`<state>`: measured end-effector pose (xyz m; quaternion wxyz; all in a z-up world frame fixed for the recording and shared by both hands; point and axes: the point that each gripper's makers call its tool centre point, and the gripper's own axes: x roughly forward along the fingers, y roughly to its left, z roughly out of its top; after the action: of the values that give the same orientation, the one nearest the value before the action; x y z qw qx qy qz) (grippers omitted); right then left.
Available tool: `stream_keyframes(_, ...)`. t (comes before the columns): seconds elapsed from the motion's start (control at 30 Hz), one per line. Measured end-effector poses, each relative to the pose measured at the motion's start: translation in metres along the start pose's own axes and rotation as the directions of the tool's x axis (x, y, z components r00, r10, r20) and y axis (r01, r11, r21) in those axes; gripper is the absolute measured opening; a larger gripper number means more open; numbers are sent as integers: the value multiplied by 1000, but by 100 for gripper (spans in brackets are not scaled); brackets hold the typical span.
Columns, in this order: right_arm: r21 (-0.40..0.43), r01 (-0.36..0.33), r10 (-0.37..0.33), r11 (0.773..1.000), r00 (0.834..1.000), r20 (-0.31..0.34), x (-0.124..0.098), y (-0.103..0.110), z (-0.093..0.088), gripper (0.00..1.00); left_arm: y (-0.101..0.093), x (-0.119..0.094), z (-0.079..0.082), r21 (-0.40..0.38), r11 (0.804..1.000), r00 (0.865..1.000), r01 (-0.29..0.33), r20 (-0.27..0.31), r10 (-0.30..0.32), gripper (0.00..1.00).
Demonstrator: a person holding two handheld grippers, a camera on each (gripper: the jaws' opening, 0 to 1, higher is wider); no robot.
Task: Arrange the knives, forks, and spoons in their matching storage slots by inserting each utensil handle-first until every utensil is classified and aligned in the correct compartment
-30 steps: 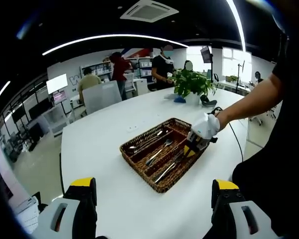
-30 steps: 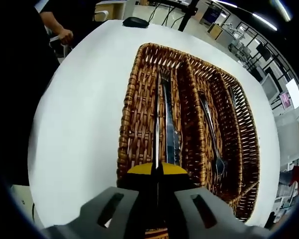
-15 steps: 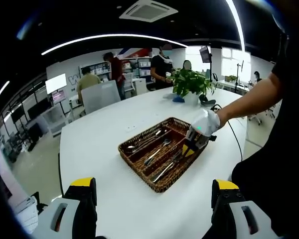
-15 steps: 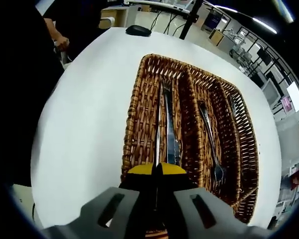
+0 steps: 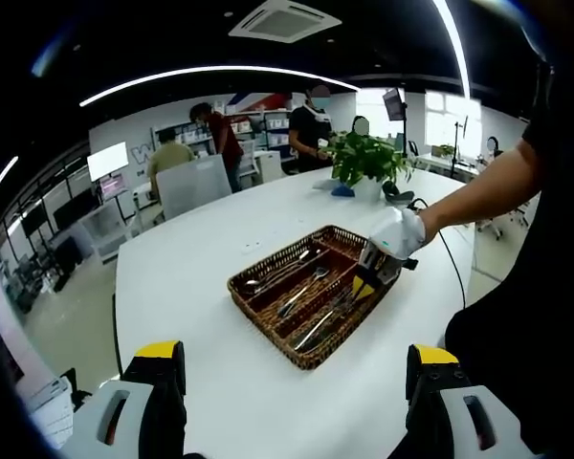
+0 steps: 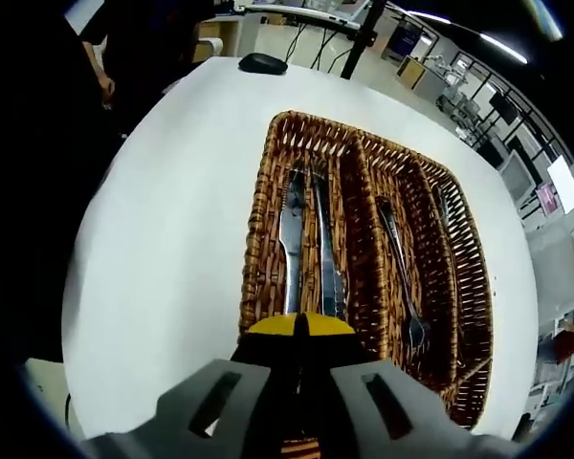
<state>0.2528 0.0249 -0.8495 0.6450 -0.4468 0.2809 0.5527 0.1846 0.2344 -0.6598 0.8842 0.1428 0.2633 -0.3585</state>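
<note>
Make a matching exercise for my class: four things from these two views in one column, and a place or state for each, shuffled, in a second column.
Things:
1. knives
2. fork
3. potted plant
4. computer mouse

Places or states:
A. on the white table, beyond the far end of the wicker tray
B. lying in the middle compartment of the tray
C. standing on the far part of the table, past the tray
D. lying side by side in the left compartment, just ahead of the right gripper

Pairs: 1-D, 2-B, 3-C, 4-A
</note>
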Motion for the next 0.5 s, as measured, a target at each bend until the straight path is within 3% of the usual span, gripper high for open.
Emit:
stream_keyframes(0.1,22,7,-8,1000,1000,13,-6,-2,3,0,1,-1,0,5,1000,1000,-4,-3,4,100)
stream_keyframes(0.13,49,26,-28,998,999,47,-11,-6,9,1,2,0,0,1,1000,1000,-2,-4,2,100)
stream_keyframes(0.27,150,55,-75,987,988,135,-32,-20,22,15,2,2,3,-5,1000,1000,3,6,-3,100)
stream_keyframes(0.5,300,102,-171,949,962,215,-74,-47,31,44,-3,14,15,-8,1000,999,29,33,-29,100)
